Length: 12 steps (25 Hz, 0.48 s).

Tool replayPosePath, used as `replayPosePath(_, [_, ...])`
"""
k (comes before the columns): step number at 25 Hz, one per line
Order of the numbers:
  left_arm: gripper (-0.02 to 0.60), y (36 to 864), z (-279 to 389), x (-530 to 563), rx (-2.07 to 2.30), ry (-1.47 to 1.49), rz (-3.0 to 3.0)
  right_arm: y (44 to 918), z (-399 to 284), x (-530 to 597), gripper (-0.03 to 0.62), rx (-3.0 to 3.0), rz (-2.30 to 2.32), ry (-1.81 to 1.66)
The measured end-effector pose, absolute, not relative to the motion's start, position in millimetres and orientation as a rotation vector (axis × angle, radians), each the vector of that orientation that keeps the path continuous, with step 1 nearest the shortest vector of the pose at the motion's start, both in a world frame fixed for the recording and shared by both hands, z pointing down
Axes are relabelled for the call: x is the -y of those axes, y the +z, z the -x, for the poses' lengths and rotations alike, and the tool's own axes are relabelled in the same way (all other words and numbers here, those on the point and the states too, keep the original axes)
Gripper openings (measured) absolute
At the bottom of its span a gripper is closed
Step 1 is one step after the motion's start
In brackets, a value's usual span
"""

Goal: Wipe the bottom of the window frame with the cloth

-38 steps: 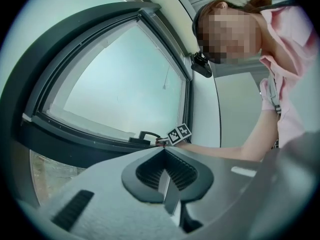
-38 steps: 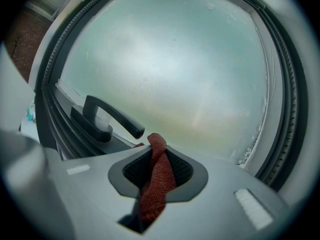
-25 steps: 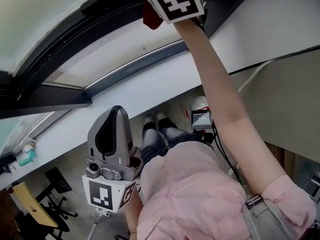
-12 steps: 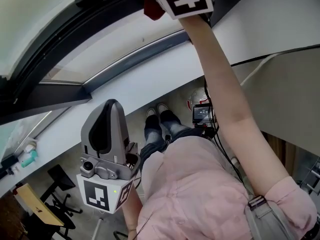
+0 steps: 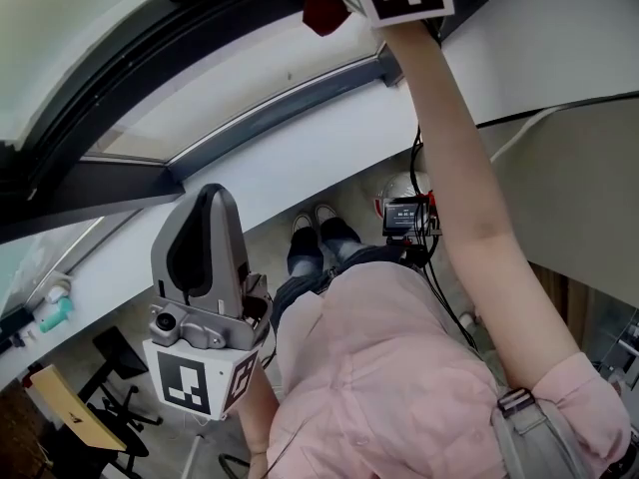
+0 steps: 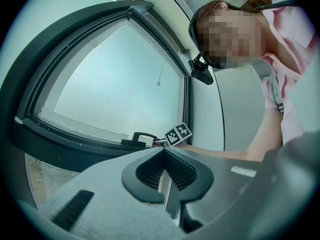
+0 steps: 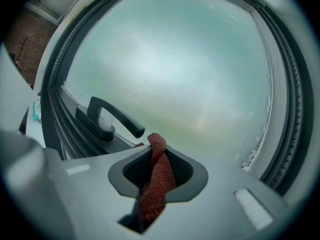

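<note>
At the window frame [image 7: 50,99], right gripper [image 7: 154,156] pinched the red cloth [image 7: 156,181] beside the handle [image 7: 112,118]; left gripper [image 6: 166,181] hung low, jaws pressed together, empty.

A long white sill [image 5: 300,158] runs just below the dark window frame [image 5: 280,108]. At its left end lie a small green and white bottle [image 5: 55,307] and a black thing [image 5: 12,325]. Far below is the grey floor [image 5: 120,312]. On it stand two shoes [image 5: 300,228], a black chair [image 5: 115,367] on the left, and a round white and red thing [image 5: 401,190] on the right.
</note>
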State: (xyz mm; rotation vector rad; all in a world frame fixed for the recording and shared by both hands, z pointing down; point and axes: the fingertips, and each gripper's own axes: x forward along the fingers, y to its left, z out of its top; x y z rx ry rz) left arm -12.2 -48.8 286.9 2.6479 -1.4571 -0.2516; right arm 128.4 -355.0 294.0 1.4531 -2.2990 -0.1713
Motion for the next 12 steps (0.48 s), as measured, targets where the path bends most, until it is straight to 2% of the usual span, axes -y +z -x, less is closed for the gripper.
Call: replayPosePath(12, [-0.002,288.5,21.7,59.9,1.427,-0.289,-2.693,296.3,-121.0,355.1,0.058,2.347,-1.405,-0.132])
